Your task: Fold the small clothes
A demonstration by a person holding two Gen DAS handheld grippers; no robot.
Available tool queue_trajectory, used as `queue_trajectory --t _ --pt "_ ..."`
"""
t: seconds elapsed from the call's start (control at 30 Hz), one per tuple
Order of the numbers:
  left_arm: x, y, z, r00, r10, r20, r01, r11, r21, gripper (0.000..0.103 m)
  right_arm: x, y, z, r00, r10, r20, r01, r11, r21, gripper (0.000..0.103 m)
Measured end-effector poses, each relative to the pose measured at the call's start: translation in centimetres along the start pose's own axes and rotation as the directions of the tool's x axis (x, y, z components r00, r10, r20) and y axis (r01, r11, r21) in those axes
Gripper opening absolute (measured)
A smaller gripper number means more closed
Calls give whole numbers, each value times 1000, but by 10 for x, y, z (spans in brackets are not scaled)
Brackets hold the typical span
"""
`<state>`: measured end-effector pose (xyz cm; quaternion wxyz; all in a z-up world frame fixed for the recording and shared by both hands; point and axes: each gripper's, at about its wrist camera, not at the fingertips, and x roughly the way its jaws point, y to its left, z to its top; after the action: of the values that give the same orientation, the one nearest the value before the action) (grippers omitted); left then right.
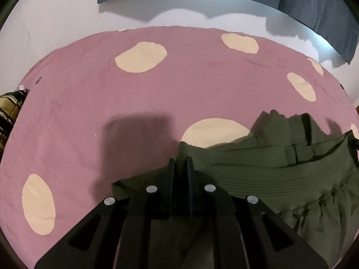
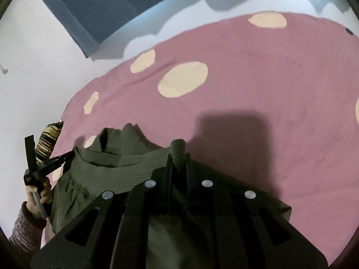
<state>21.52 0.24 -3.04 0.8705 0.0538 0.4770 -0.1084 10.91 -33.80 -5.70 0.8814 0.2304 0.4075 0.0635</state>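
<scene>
Pink cream-spotted bedsheet (image 1: 139,103), olive garment (image 1: 280,170) lying on it

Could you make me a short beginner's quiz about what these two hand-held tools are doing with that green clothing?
1. True or false: the left gripper is shut on the waistband of the olive green garment.
2. What does the right gripper hold? A) the blue curtain B) the green garment C) nothing
3. Fill in: the garment lies on a pink bedsheet patterned with cream ____.

Key: 1 true; 2 B; 3 dots.
</scene>
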Motion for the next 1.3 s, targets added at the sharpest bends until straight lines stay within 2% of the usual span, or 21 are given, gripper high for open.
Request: queue_trajectory --t 0.4,0.73,1.03,1.17,1.2,1.27,1.3 --pt "10 -2 -4 1000 27 7 -27 1000 9 11 24 -22 -7 998 14 -58 -9 996 86 9" --pt "13 -6 -10 998 49 29 -50 998 26 11 31 -36 -10 995 78 -64 -66 983 169 9" --pt "14 -8 -9 998 62 27 -63 997 34 12 30 -36 -8 996 69 -64 -55 977 204 9" --pt "13 -8 -7 998 60 15 -60 998 21 18 26 -38 -9 996 77 -55 -61 968 245 13" --pt "12 -6 -6 998 59 12 -59 998 8 22 23 -39 -10 996 80 -45 -65 961 267 15" --pt "4 0 -6 999 50 15 -50 998 -33 38 12 -39 -11 997 75 -22 -66 955 290 20" --pt "-1 2 -6 999 34 17 -33 998 -48 40 7 -39 -12 997 70 -14 -63 955 291 21"
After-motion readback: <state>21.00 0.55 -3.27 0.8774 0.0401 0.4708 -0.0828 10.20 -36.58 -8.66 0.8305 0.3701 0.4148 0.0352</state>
